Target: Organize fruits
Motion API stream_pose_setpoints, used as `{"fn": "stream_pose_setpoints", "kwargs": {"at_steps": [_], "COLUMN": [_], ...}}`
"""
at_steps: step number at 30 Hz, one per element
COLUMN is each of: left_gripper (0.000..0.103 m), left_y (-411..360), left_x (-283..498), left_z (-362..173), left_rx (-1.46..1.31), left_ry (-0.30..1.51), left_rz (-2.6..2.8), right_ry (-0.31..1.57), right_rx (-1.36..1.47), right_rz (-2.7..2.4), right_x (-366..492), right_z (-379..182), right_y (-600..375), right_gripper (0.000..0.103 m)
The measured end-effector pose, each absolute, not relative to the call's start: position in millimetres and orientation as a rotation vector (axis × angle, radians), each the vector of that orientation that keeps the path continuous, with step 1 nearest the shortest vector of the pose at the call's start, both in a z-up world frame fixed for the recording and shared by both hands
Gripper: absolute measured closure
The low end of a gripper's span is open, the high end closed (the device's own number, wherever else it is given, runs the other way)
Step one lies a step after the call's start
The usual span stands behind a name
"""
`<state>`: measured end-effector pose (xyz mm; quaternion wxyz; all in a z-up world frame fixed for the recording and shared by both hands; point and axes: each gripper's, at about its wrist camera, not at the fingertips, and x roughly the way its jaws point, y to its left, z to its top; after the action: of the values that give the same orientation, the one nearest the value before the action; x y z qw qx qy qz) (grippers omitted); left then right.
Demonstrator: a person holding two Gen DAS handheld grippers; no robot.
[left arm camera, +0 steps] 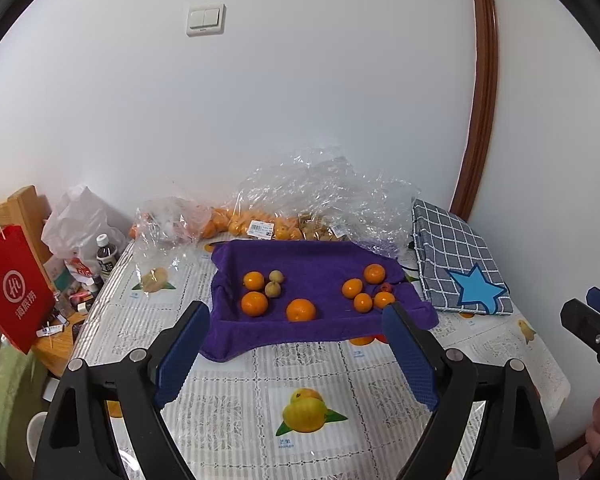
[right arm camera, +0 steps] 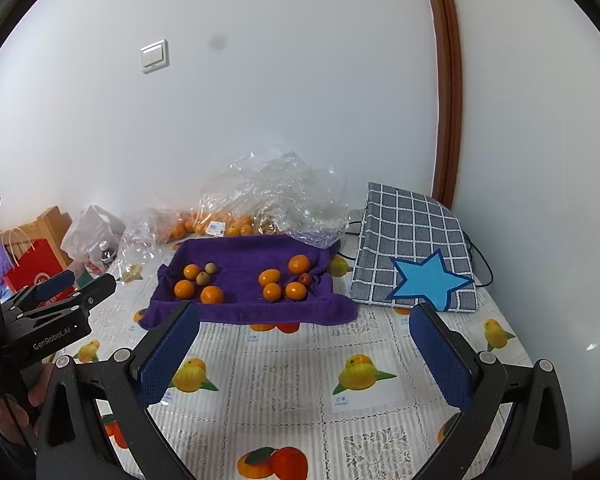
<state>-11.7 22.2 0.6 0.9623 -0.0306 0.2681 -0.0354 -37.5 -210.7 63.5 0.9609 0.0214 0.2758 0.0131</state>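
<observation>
A purple towel (left arm camera: 312, 264) (right arm camera: 244, 256) lies on the table with fruit on it. On its left lie three oranges (left arm camera: 254, 304) (right arm camera: 184, 289) and two small greenish-brown fruits (left arm camera: 273, 289) (right arm camera: 203, 278). On its right lie several oranges (left arm camera: 352, 288) (right arm camera: 269, 277) and one small red fruit (left arm camera: 386, 287) (right arm camera: 305, 278). My left gripper (left arm camera: 296, 316) is open and empty, in front of the towel's near edge. My right gripper (right arm camera: 304, 324) is open and empty, also short of the towel. Each gripper shows at the edge of the other's view.
Clear plastic bags (left arm camera: 320, 192) (right arm camera: 276, 196) with more oranges lie behind the towel by the wall. A grey checked cloth with a blue star (left arm camera: 456, 256) (right arm camera: 416, 248) lies right. A red paper bag (left arm camera: 14, 284), a bottle (left arm camera: 106, 256) and clutter stand left of the table.
</observation>
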Motion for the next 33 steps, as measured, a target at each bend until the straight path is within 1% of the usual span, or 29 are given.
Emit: {"fn": "stream_pose_setpoints", "kwargs": {"at_steps": [6,33], "left_gripper": [0.014,0.014], "left_y": [17.5,18.9], "left_x": [-16.3,-14.6], "left_z": [7.0,3.2], "left_rx": [-0.034,-0.027], "left_ry": [0.529,0.539], "left_rz": [-0.057,-0.037], "right_ry": [0.547,0.556], "right_rx": [0.027,0.004], "right_rz": [0.026,0.019], "right_x": [-44.0,-44.8], "right_z": [65.6,61.7], "right_y": [-207.5,-204.7], "right_gripper": [0.000,0.000]}}
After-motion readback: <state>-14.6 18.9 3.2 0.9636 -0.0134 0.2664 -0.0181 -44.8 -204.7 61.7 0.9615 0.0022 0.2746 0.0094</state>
